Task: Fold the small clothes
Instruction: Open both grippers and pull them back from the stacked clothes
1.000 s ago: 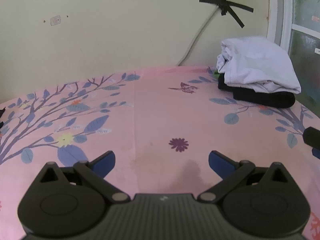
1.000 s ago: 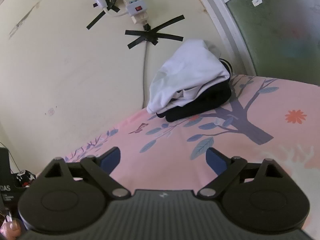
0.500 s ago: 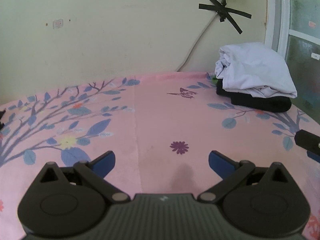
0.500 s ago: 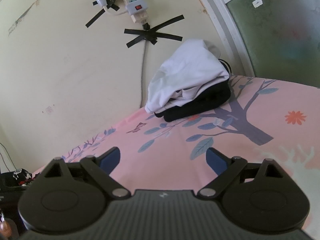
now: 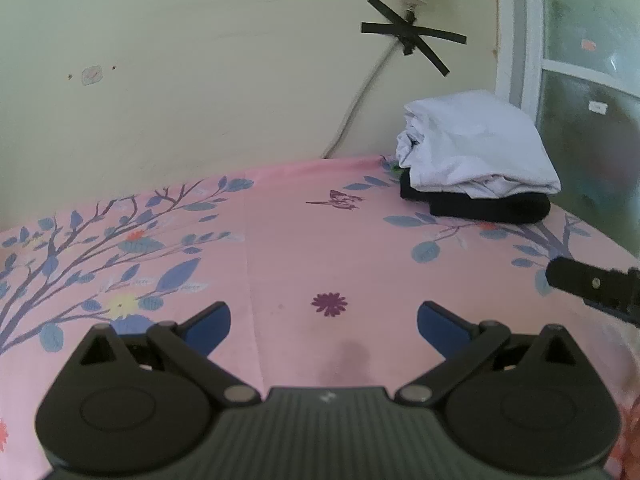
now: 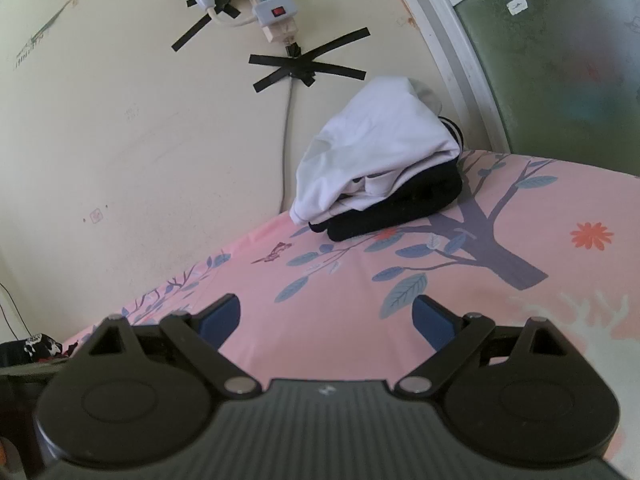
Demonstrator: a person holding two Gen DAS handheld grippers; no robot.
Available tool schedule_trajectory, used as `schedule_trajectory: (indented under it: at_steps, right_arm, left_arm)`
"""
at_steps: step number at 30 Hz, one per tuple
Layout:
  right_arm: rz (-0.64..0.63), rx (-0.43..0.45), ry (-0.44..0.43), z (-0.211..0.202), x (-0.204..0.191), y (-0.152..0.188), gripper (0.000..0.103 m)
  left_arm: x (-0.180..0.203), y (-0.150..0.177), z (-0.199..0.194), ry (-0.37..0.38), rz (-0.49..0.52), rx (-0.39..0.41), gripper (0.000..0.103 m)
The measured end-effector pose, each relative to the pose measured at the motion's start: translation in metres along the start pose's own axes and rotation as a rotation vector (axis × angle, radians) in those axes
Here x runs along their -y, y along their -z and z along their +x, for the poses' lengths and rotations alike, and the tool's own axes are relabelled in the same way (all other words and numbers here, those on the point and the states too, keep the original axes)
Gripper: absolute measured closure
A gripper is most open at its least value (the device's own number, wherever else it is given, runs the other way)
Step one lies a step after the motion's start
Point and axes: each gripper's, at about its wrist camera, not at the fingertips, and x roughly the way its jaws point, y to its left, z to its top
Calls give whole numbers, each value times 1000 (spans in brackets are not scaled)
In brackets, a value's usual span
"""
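Observation:
A folded white garment [image 5: 476,148] lies on top of a folded black garment [image 5: 492,206] at the far right corner of the pink flowered bed sheet [image 5: 320,248]. The right wrist view shows the same stack, white garment [image 6: 376,148] over black garment [image 6: 400,208], against the wall. My left gripper [image 5: 324,324] is open above bare sheet, well short of the stack. My right gripper [image 6: 326,320] is open too, with nothing between its fingers. Part of the right gripper's black body [image 5: 592,284] shows at the right edge of the left wrist view.
A cream wall [image 5: 200,80] bounds the bed at the back, with a power strip [image 6: 272,4] and a cable taped on by black crosses. A frosted window with a white frame [image 5: 516,40] stands at the right. Dark clutter [image 6: 36,346] lies past the bed's left edge.
Both grippers have tilted slightly, so the stack and wall sit a little lower in the left view. The right gripper's body has come further into the left view. Both stay open.

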Motion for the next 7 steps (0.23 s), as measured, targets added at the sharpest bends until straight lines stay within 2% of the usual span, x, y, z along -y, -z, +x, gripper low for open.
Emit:
schedule_trajectory:
  at_steps: [7]
  right_arm:
    - [1,0,0,1,0,0,15]
  left_arm:
    - [3,1,1,-9,24,0,0]
